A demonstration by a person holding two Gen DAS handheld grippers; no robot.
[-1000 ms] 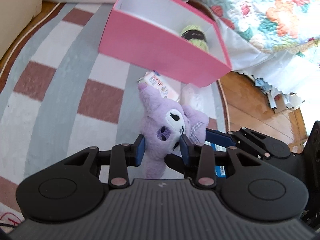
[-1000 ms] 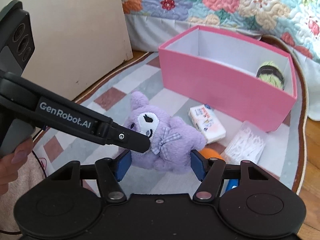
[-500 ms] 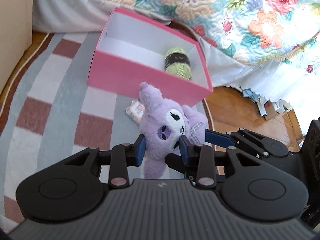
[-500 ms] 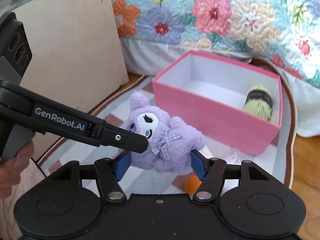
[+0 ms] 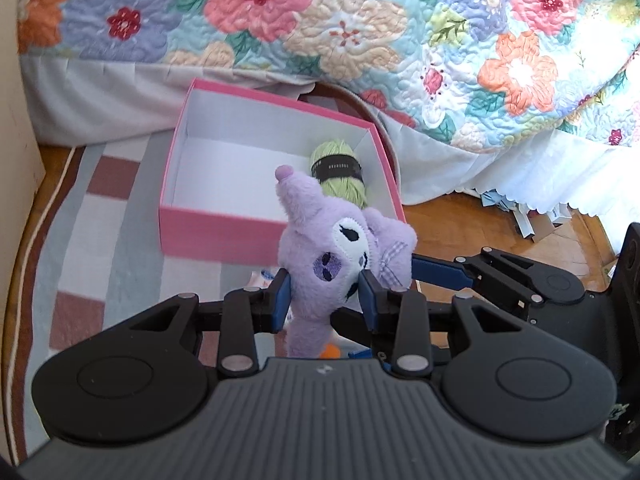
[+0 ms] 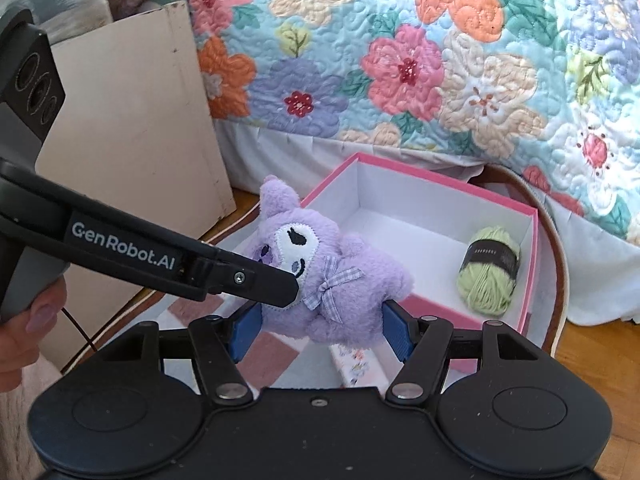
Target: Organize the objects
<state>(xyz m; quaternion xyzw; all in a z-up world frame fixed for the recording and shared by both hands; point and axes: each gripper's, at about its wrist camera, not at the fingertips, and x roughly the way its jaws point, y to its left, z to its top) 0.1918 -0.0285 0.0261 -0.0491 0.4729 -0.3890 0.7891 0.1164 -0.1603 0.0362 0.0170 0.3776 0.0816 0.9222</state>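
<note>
Quilted bedspread (image 6: pixel 440 60): floral, hangs down the bed side at the far edge of the scene. Not yours to move.

Striped rug (image 5: pixel 100 240): covers the floor under everything; some small items lie on it below your grippers, partly hidden.

Pink box (image 6: pixel 532 248): open-topped, white inside, on the rug just in front of the bed. Stiff card walls by the look of it; likely the place the loose things belong. Most of its floor is bare.

Purple plush toy (image 5: pixel 340 264): held in the air between both grippers, over the near wall of the box and not yet inside. Soft, light and squashy by my reckoning, unlikely to break but apt to sag and twist. The stuffed head and the body give the firmest hold; the long ears and the checked bow would just stretch.

Left gripper (image 5: pixel 324 296): its fingers are clenched on the toy's head, blue pads sunk into the fur either side.

Right gripper (image 6: pixel 320 328): its fingers stand wider, pads against the flanks of the toy's body, grasping it across the belly.

Green yarn ball (image 6: pixel 488 272): dark paper band round it, lying in the right-hand end of the box. Set the toy down to the left of it, where there is room.
</note>
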